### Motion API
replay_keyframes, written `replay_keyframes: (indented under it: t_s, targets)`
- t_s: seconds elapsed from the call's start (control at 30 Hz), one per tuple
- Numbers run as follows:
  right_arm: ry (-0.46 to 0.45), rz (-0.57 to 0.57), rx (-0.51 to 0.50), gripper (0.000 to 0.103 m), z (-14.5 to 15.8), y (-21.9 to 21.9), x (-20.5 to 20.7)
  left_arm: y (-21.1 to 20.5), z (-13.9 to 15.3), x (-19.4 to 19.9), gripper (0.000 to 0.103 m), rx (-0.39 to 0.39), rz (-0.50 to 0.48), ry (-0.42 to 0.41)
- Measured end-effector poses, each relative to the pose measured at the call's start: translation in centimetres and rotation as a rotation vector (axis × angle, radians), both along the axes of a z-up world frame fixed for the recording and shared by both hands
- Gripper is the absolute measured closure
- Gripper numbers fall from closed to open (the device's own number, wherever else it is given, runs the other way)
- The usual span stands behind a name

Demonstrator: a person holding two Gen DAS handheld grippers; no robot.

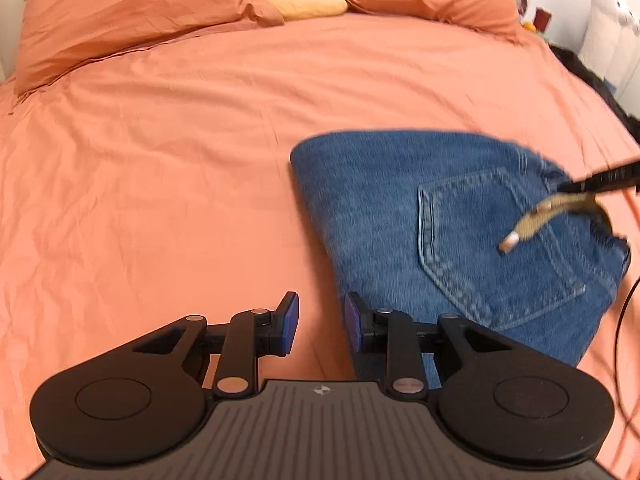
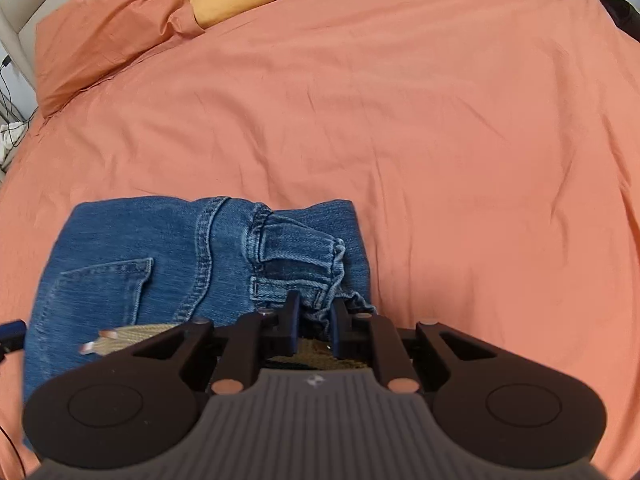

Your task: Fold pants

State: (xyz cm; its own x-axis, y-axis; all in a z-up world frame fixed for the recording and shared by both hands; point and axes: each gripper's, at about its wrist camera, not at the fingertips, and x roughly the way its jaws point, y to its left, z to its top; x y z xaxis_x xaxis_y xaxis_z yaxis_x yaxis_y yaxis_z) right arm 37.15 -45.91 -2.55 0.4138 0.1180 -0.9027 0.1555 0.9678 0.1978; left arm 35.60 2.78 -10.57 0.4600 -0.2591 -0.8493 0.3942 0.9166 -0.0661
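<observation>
I am pinching the waistband of the jeans (image 2: 200,264) in my right fingers (image 2: 314,320) to steady the folded bundle on the bed (image 2: 400,120); my left fingers (image 1: 320,320) are hanging open beside its edge, holding nothing.

1. The left gripper (image 1: 318,326) sits low and level, pointing forward, its jaws parted with a clear gap between the blue pads (image 1: 290,316).
2. Nothing sits between the left fingers; both linkage arms are spread evenly to either side.
3. The right gripper (image 2: 314,322) points forward and slightly down, its jaws drawn in close, pinching the jeans (image 2: 168,256) at the waistband.
4. From the left wrist view the right gripper (image 1: 600,182) shows only as a dark, blurred bar entering from the right edge.
</observation>
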Motion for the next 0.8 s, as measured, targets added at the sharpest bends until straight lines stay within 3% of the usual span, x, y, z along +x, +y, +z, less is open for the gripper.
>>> replay_keyframes:
  t_s: [0.13, 0.2, 0.3, 0.47, 0.63, 0.77, 0.8]
  targets:
    - [-0.025, 0.049, -0.073, 0.087, 0.9, 1.4, -0.1, -0.3, 0.9, 0.5, 0.07, -0.007, 0.005, -0.02]
    - [-0.055, 0.069, -0.126, 0.078, 2.2, 2.0, -1.1, -0.5, 1.4, 0.4, 0.07, -0.009, -0.005, -0.034]
    - [-0.114, 0.108, -0.188, 0.078, 4.6, 2.9, -3.3, -1.2, 2.2, 0.1, 0.07, -0.011, -0.021, -0.061]
    - [-0.143, 0.186, -0.174, 0.079, 6.5, 5.2, -6.9, -2.8, 1.9, -1.9, 0.071, 0.032, -0.107, -0.073]
    - [-0.099, 0.231, -0.204, 0.08, 4.1, 6.3, -9.3, -4.0, -1.1, -3.5, 0.073, 0.094, -0.141, -0.053]
    - [-0.077, 0.191, -0.173, 0.078, 0.6, 5.1, -10.1, -3.6, -4.4, -2.2, 0.073, 0.122, -0.05, 0.064]
    - [-0.074, 0.161, -0.144, 0.078, -0.3, 4.6, -10.1, -3.3, -4.7, -2.0, 0.068, 0.116, -0.028, 0.072]
